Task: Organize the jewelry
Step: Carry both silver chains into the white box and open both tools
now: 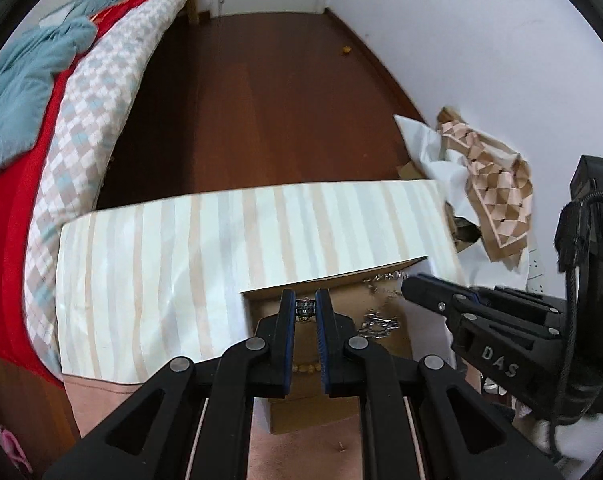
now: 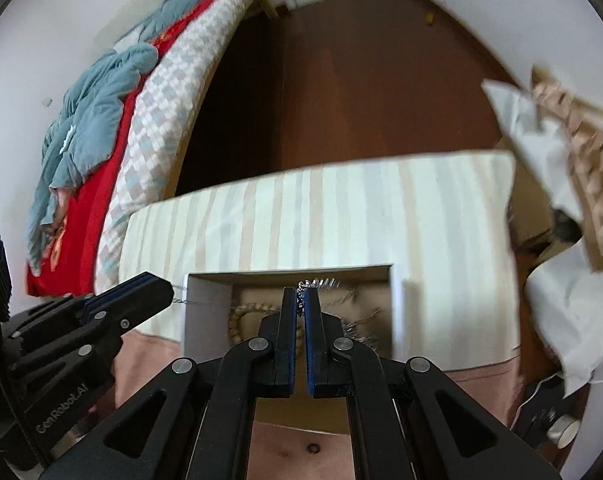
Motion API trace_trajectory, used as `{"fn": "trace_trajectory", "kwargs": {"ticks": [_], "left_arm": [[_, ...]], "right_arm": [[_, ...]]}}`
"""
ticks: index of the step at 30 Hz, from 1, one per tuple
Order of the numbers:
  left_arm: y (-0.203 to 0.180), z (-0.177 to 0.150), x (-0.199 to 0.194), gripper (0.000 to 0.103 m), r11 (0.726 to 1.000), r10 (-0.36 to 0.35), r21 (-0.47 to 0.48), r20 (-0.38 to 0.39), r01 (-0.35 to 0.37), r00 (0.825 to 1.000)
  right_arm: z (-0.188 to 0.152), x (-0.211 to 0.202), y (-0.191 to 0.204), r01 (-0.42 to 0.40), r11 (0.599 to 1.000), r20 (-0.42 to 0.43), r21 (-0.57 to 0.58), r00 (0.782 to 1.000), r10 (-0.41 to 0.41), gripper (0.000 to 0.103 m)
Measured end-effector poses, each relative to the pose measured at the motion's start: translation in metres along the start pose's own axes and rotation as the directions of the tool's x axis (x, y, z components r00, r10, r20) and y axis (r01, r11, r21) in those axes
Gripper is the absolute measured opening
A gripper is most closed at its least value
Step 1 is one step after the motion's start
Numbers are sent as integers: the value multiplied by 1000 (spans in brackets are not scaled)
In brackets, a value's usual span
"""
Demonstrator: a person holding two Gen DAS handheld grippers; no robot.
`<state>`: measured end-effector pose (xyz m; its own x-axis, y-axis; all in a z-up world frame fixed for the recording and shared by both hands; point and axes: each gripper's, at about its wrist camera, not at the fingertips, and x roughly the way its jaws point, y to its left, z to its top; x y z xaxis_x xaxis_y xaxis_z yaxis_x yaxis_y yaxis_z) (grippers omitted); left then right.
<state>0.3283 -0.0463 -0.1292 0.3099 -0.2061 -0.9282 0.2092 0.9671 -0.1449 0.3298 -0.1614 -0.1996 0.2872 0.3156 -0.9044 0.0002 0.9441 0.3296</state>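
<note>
An open cardboard box (image 1: 343, 364) sits on the striped cloth, also in the right wrist view (image 2: 205, 312). My left gripper (image 1: 305, 307) is shut on a silver beaded bracelet (image 1: 304, 309) above the box. My right gripper (image 2: 300, 300) is shut on a silver chain necklace (image 2: 321, 282) that runs across the box toward the left gripper (image 2: 163, 290). The right gripper's tip (image 1: 406, 289) enters the left wrist view from the right, chain (image 1: 385, 277) at its tip. A wooden bead string (image 2: 237, 320) and more silver chain (image 1: 377, 324) lie inside the box.
A striped cloth (image 1: 221, 240) covers the table over a pink cover (image 1: 113, 404). A bed with checked, red and blue bedding (image 1: 81, 120) stands left. White paper and a patterned scarf (image 1: 493, 176) pile up at right by the wall. Dark wood floor (image 1: 261, 100) lies beyond.
</note>
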Motion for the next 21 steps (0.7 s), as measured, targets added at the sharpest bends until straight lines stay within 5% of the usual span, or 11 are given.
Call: {"fn": "trace_trajectory", "kwargs": {"ticks": [4, 6, 8, 11, 13, 15, 17, 21], "left_arm": [[9, -4, -1, 13, 999, 37, -34, 0, -37, 999], [12, -6, -1, 19, 997, 67, -37, -2, -67, 998], [13, -10, -2, 37, 994, 104, -40, 4, -103, 995], [16, -17, -7, 56, 989, 139, -45, 24, -138, 990], [18, -23, -12, 57, 984, 173, -50, 39, -171, 984], [20, -30, -15, 57, 980, 194, -57, 48, -191, 980], [22, -42, -20, 73, 975, 214, -69, 60, -210, 975], [25, -67, -25, 87, 963, 259, -94, 86, -251, 962]], "right_arm": [[2, 9, -8, -44, 998, -48, 42, 998, 46, 6], [-1, 7, -8, -20, 999, -35, 44, 999, 22, 30], [-4, 1, -11, -1, 999, -17, 52, 1000, 2, 50], [-11, -10, -11, 57, 998, 12, 32, 998, -58, 53], [-17, -16, -10, 119, 993, 24, 14, 993, -119, 61], [-26, -23, -8, 187, 982, 46, -8, 981, -186, 81], [-37, -27, -8, 234, 972, 56, -27, 971, -232, 90], [-60, -28, -6, 305, 951, 67, -60, 951, -301, 97]]}}
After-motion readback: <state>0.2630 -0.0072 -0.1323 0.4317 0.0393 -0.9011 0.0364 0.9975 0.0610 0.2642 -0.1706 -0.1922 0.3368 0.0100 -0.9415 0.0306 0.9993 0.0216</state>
